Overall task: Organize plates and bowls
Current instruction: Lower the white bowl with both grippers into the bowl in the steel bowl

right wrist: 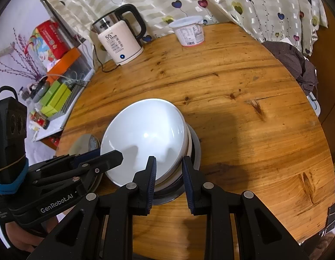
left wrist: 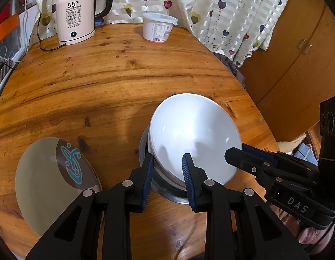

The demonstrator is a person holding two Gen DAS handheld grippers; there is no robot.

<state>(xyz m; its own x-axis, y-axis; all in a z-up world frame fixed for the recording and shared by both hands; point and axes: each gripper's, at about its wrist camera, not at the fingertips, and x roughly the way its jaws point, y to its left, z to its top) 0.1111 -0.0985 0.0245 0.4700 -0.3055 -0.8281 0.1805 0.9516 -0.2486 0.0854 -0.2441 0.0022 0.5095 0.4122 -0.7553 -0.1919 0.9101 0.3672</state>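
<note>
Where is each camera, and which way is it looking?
Left wrist view: sits on the left gripper, looking down along its fingers at the tilted white ceramic bowl stacked in a steel dish; the right gripper and a thumb show.
Right wrist view: sits on the right gripper, looking down at the same bowl's other edge; the left gripper and a hand show.
Shared: bowl, round wooden table, cream electric kettle, white plastic tub, heart-patterned curtain.
</note>
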